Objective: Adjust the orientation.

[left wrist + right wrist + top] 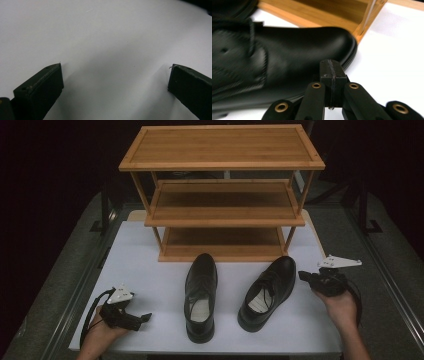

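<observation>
Two black lace-up shoes stand on the white table (150,250) in front of a wooden rack (222,195). The left shoe (201,295) points straight at the rack; the right shoe (267,290) angles toward the rack's right leg. My right gripper (304,276) hovers just right of the right shoe, jaws pressed together with nothing between them. In the right gripper view the shut gripper (332,72) points at that shoe's toe (312,45). My left gripper (145,317) rests at the table's front left, open. In the left gripper view, the open gripper (116,80) frames bare table (105,37).
The three-tier bamboo rack has all shelves bare; its bottom shelf (222,242) sits just behind the shoes, and its right corner post (369,17) appears beyond the toe. Grey floor (380,245) and dark stands flank the table. White table surface spreads left of the shoes.
</observation>
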The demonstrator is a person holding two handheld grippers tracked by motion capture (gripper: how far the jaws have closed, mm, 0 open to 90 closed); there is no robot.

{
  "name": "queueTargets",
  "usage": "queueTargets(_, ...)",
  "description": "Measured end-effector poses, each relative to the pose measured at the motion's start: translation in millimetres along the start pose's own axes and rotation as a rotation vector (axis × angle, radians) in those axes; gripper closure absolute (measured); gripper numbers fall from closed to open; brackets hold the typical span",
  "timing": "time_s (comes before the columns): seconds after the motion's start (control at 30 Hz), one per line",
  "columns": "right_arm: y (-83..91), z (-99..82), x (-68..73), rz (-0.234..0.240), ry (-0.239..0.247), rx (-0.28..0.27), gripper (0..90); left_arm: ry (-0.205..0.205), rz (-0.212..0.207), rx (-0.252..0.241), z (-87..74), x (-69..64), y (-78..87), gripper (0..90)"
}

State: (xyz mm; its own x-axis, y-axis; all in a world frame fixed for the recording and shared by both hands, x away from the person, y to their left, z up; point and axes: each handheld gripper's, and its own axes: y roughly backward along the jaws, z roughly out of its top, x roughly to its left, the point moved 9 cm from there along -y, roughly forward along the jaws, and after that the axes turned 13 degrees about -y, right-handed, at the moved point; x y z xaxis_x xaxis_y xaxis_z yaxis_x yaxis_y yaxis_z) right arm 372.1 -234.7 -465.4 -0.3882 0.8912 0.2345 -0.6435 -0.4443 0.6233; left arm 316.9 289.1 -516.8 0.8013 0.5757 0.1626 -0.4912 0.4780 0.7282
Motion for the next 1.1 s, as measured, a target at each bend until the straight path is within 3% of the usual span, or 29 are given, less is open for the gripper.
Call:
queueTargets(0.33, -25.1, 23.9, -18.4, 0.021, -0.025, 0.032, 89.5, 0.002, 0.001, -0.002, 0.1, 0.2, -0.2, 0.0)
queueTargets(0.57, -45.8, 36.6, -36.0, -0.011, -0.048, 0.03, 89.5, 0.005, 0.0, -0.002, 0.1, 0.2, -0.1, 0.0)
queueTargets(0.67, -57.5, 38.1, -44.0, -0.033, -0.036, 0.058, 89.5, 0.005, -0.001, -0.001, 0.0, 0.2, 0.0, 0.0)
queueTargets(0.8, -67.4, 35.4, -47.3, -0.034, -0.047, 0.079, 89.7, 0.004, 0.0, 0.0, -0.1, 0.2, 0.0, 0.0)
queueTargets(1.1, -70.1, 33.4, -46.9, -0.026, -0.06, 0.081, 89.9, 0.003, -0.001, 0.0, -0.1, 0.2, -0.1, 0.0)
